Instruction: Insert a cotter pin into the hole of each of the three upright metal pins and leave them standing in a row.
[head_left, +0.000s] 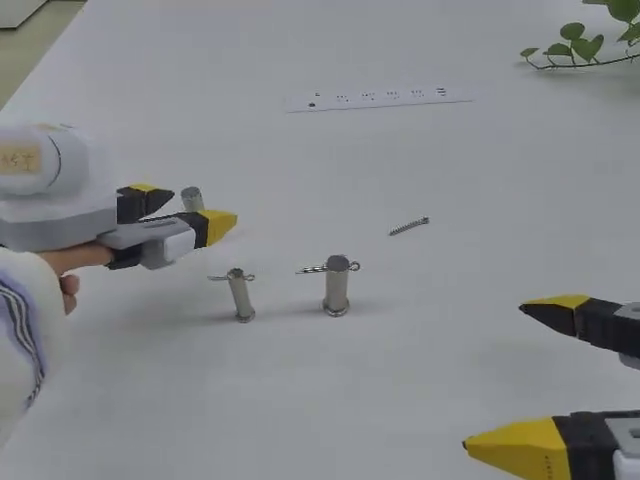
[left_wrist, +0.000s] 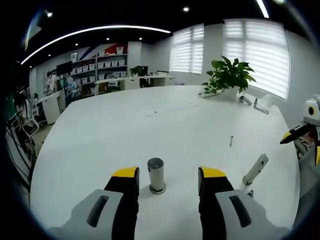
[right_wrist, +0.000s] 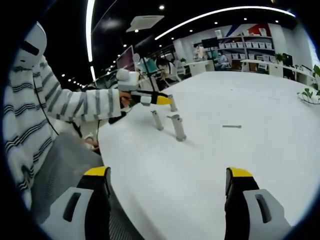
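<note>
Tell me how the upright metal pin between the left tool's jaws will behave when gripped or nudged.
The metal pin stands tall on a small flanged foot, so a nudge near its top would probably tip it. Its polished round body looks slippery and, once down, likely to roll on the smooth table. It looks solid and stiff.

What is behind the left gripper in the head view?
An upright metal pin stands behind the left gripper: its top shows, but its lower part is covered. The left gripper view shows it whole, standing between the open jaws.
</note>
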